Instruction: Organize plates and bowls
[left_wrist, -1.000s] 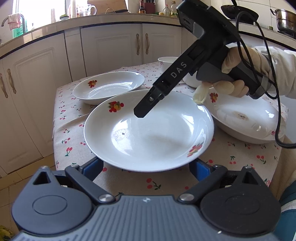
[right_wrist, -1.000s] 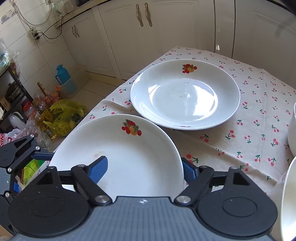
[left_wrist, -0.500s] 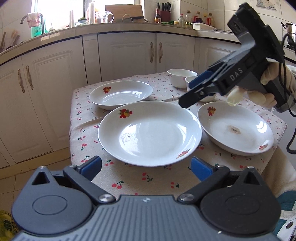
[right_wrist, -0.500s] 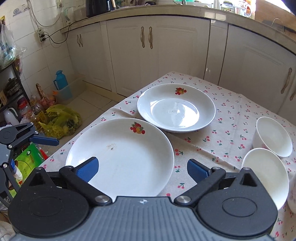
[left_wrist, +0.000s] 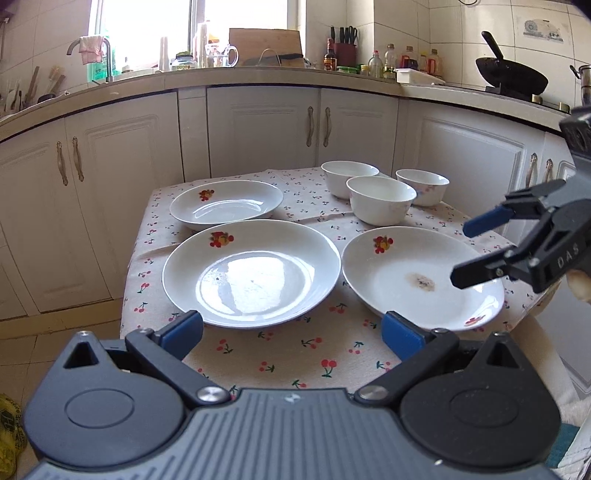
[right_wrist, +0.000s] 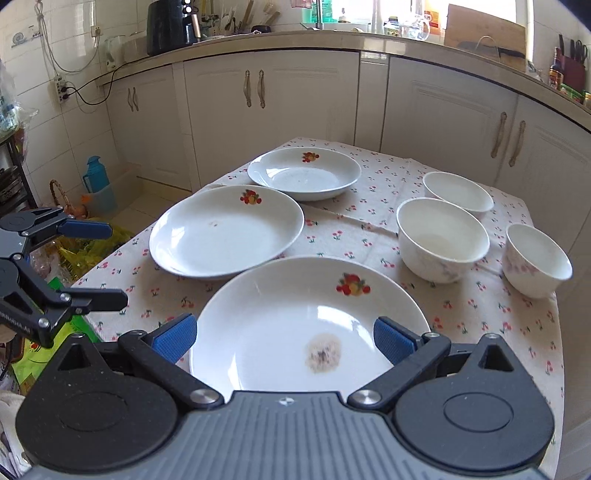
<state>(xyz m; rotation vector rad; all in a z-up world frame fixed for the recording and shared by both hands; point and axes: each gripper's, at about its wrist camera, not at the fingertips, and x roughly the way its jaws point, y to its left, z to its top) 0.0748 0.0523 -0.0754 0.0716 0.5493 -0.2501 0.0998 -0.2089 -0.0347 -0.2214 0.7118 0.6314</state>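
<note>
Three white plates with a fruit print lie on the cherry-print tablecloth: a middle plate (left_wrist: 251, 273) (right_wrist: 225, 230), a far plate (left_wrist: 226, 202) (right_wrist: 303, 173), and a stained plate (left_wrist: 421, 275) (right_wrist: 306, 325). Three white bowls (left_wrist: 382, 199) (right_wrist: 442, 234) stand at the back right. My left gripper (left_wrist: 291, 330) (right_wrist: 98, 262) is open and empty, off the table's near edge in front of the middle plate. My right gripper (right_wrist: 282, 336) (left_wrist: 460, 253) is open and empty, held over the near rim of the stained plate.
White kitchen cabinets (left_wrist: 258, 125) and a cluttered countertop (left_wrist: 280, 70) surround the small table (left_wrist: 332, 354). Bags and a blue flask (right_wrist: 95, 175) stand on the floor left of the table. A wok (left_wrist: 511, 77) sits on the stove at right.
Both grippers have pulled back and up from the middle plate. The right gripper has swung right, from above the middle plate to the stained plate. All plates and bowls stay in place.
</note>
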